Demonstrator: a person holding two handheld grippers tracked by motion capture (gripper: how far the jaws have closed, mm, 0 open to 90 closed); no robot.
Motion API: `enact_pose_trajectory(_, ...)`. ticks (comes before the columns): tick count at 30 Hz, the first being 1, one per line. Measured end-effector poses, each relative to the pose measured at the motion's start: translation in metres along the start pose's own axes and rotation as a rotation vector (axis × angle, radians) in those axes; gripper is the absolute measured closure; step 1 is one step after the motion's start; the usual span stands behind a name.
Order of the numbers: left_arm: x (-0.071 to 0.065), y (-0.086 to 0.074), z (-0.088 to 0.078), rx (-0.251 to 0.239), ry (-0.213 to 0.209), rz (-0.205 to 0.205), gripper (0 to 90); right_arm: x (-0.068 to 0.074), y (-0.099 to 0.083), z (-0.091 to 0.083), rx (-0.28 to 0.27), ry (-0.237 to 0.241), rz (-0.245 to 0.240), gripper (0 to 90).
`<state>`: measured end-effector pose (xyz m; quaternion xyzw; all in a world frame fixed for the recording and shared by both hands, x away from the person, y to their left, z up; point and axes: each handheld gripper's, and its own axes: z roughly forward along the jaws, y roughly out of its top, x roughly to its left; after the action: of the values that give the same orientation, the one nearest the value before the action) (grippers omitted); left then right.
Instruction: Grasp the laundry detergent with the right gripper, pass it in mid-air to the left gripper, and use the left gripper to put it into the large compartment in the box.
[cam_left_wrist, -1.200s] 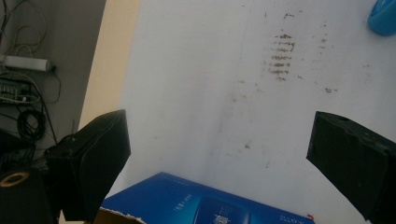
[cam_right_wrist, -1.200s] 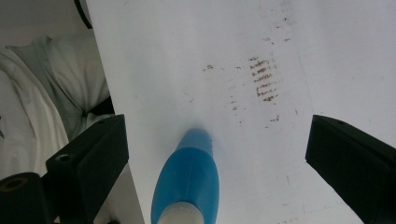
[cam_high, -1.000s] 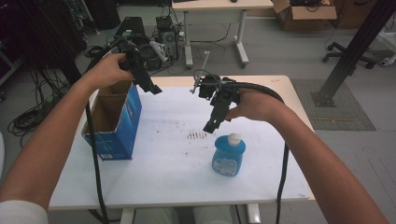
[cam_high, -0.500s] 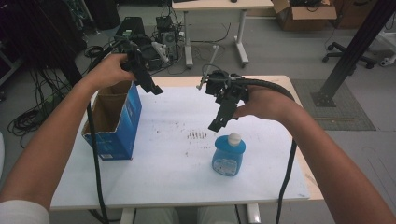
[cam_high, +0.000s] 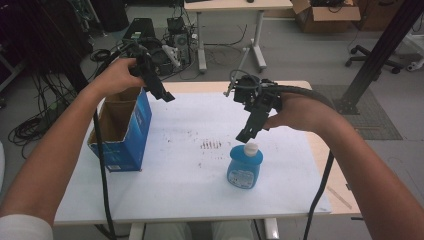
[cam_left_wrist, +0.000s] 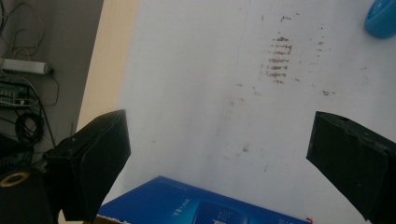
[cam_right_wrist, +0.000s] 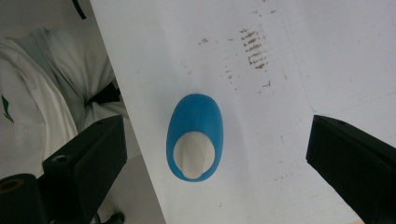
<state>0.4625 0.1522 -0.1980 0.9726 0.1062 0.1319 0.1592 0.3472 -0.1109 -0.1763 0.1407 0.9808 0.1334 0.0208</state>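
A blue bottle (cam_high: 244, 169) with a white cap (cam_high: 251, 148) stands upright on the white table (cam_high: 185, 175), right of centre. My right gripper (cam_high: 246, 134) hangs just above and slightly left of the cap, open. In the right gripper view the bottle (cam_right_wrist: 195, 135) is seen from above between the wide-apart jaws of that gripper (cam_right_wrist: 217, 140). An open blue cardboard box (cam_high: 122, 131) stands at the table's left. My left gripper (cam_high: 166, 96) hovers open above the box's right rim, holding nothing. The left gripper view looks past this gripper (cam_left_wrist: 219, 135) to the box edge (cam_left_wrist: 196, 207) and the bottle (cam_left_wrist: 383, 18).
Brown smudges (cam_high: 211, 145) mark the table's middle. Behind the table are cables, electronics (cam_high: 165, 42), another desk (cam_high: 230, 6) and a cardboard box (cam_high: 325, 12). A black post (cam_high: 375, 55) rises at the right. A wooden strip (cam_high: 325, 165) borders the table's right side.
My right gripper has drifted right and slightly down, from left of the bottle to just over its cap. The left gripper has stayed above the box.
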Motion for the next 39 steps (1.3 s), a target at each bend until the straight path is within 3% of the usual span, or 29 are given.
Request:
enact_pose_trajectory(20, -0.003, 0.0, -0.002, 0.007, 0.009, 0.0, 6.4, 0.011, -0.036, 0.002, 0.02, 0.005, 0.042, 4.8)
enact_pose_trajectory(31, -0.003, 0.002, 0.0, 0.017, 0.011, 0.001, 6.4, 0.013, -0.058, 0.005, -0.028, 0.017, 0.099, 4.4)
enact_pose_trajectory(39, -0.004, 0.003, 0.0, 0.023, 0.012, 0.001, 6.4, 0.015, -0.067, 0.013, -0.034, 0.023, 0.118, 4.5)
